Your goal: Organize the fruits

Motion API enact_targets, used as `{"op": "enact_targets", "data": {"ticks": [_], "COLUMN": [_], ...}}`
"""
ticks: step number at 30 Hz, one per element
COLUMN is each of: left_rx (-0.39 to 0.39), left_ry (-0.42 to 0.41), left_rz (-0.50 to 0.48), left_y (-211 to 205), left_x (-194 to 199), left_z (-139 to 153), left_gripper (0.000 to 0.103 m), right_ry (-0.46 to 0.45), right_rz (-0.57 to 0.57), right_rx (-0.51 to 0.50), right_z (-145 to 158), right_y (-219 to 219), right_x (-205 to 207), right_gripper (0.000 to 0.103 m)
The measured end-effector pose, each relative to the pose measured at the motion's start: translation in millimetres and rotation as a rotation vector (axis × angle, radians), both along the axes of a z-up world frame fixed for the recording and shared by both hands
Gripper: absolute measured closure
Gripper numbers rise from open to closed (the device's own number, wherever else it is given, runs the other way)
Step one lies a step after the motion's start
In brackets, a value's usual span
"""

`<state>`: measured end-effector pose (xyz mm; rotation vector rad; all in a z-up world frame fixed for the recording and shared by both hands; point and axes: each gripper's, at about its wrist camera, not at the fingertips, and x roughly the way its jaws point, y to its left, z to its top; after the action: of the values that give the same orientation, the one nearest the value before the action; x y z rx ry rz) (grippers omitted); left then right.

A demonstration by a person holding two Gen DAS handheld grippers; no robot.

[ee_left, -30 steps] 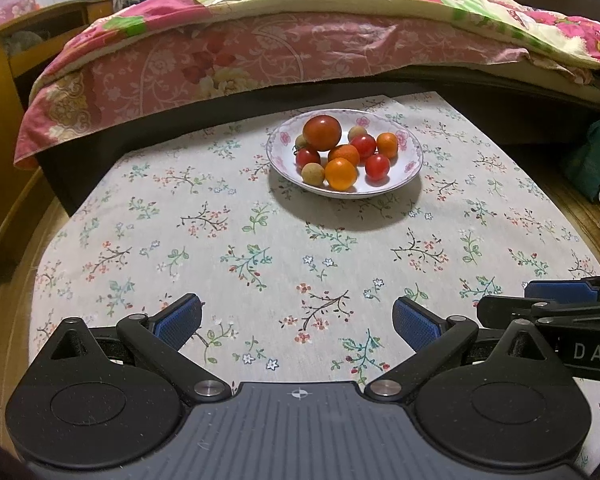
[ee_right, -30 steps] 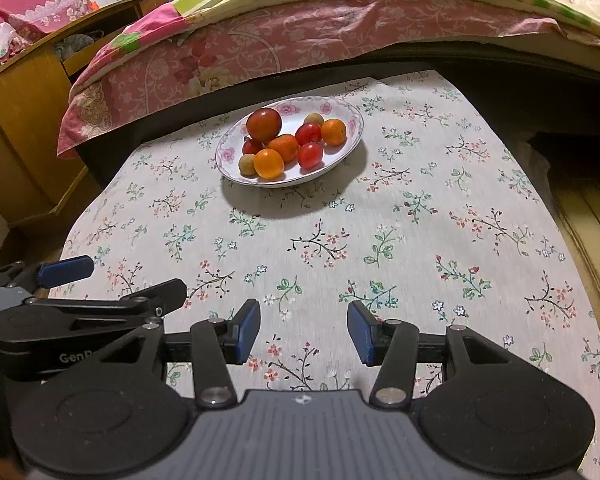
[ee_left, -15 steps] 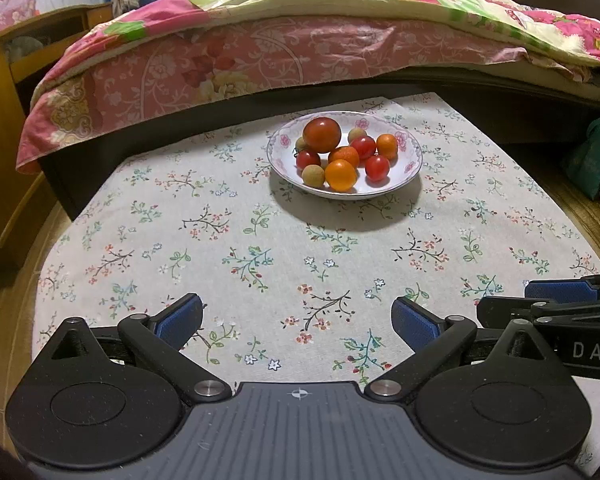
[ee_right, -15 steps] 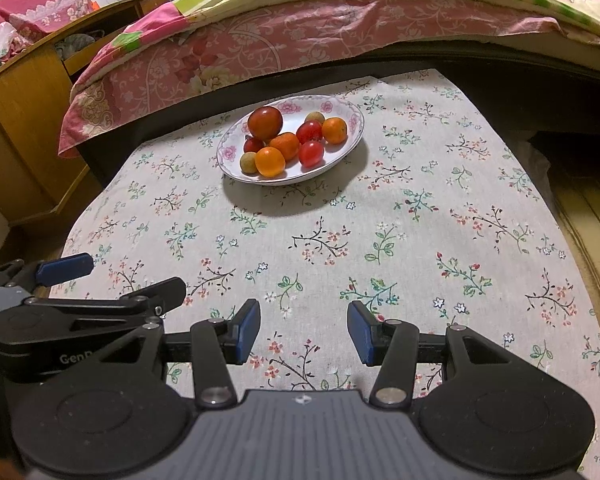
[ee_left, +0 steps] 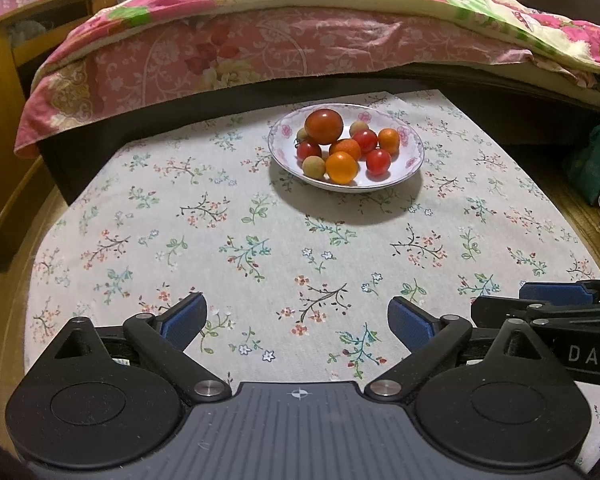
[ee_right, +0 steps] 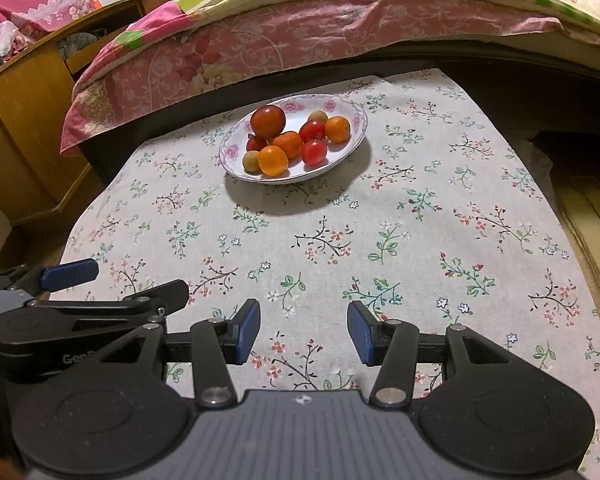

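A white flowered bowl (ee_left: 410, 162) stands at the far side of a table with a floral cloth (ee_left: 260, 240); it also shows in the right wrist view (ee_right: 356, 116). It holds a large red tomato (ee_left: 324, 126), small red tomatoes (ee_left: 378, 161), oranges (ee_left: 341, 167) and small tan fruits (ee_left: 313, 167). My left gripper (ee_left: 296, 320) is open and empty over the near part of the table. My right gripper (ee_right: 303, 332) is open and empty beside it, to its right. Both are well short of the bowl.
A bed with a pink floral quilt (ee_left: 260, 48) runs behind the table. A wooden cabinet (ee_right: 24, 128) stands at the left. A green bag (ee_left: 592, 164) lies on the floor at the right. The right gripper shows in the left wrist view (ee_left: 548, 304).
Both grippers have drifted slightly, so the bowl sits a little lower in both views. Nothing was taken hold of or let go.
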<state>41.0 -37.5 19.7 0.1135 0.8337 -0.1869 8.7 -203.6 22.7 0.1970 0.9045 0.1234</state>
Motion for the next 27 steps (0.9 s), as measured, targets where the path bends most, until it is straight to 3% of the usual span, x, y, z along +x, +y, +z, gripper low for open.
{"op": "enact_targets", "data": {"ticks": [27], "left_rx": [0.021], "left_ry": [-0.023], "left_rz": [-0.003], "left_y": [-0.8], "left_x": [-0.1], "left_z": [-1.4], "left_gripper": [0.003], "right_ry": [0.006], "right_rz": [0.001], "right_rx": [0.005], "right_z": [-2.8], "right_y": [-0.4], "right_x": [1.6], "right_gripper": [0.055]}}
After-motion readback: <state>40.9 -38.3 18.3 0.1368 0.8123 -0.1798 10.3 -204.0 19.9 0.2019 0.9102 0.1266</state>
